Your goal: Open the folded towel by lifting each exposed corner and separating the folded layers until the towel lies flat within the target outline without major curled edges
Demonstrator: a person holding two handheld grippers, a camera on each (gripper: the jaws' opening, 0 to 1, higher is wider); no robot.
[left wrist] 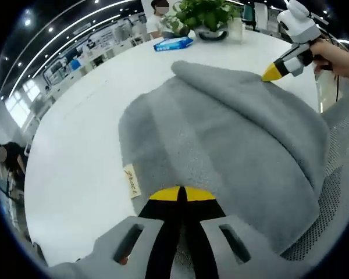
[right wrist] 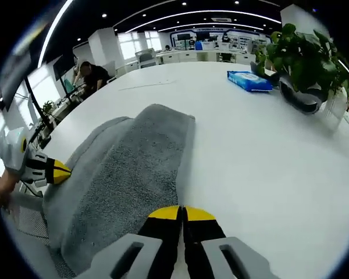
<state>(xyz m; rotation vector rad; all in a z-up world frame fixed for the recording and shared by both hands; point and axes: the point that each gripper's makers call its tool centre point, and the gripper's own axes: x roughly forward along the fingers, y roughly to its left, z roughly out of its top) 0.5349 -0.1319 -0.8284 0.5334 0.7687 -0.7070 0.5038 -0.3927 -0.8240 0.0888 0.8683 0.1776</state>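
**On the white table: a folded grey towel pinched at both ends**

On the white table (right wrist: 267,145) lay the grey towel (left wrist: 221,145), still folded over itself, its upper layer forming a thick rounded fold that ran across the cloth. One part of it hung past the table's near edge, over what looked like a mesh chair back (left wrist: 331,197). No target outline could be made out on the tabletop.

The left gripper (left wrist: 181,195) had its yellow-tipped jaws closed together on the towel's near edge, just beside a small cream label (left wrist: 131,180). The right gripper (right wrist: 182,214) likewise stood with its jaws pressed together at the towel's hem; whether cloth was truly caught between them could not be told for certain, though it seemed likely.

The towel looked soft, thick and limp: light to lift, unlikely to slip, but prone to sag and drag its lower layers along. The best hold would be a single layer at an exposed corner, not the bulky fold.

Open tabletop stretched well beyond the towel. A blue packet (right wrist: 249,80) and a potted plant (right wrist: 305,64) stood well apart from it, leaving room to spread the cloth away from the edge.
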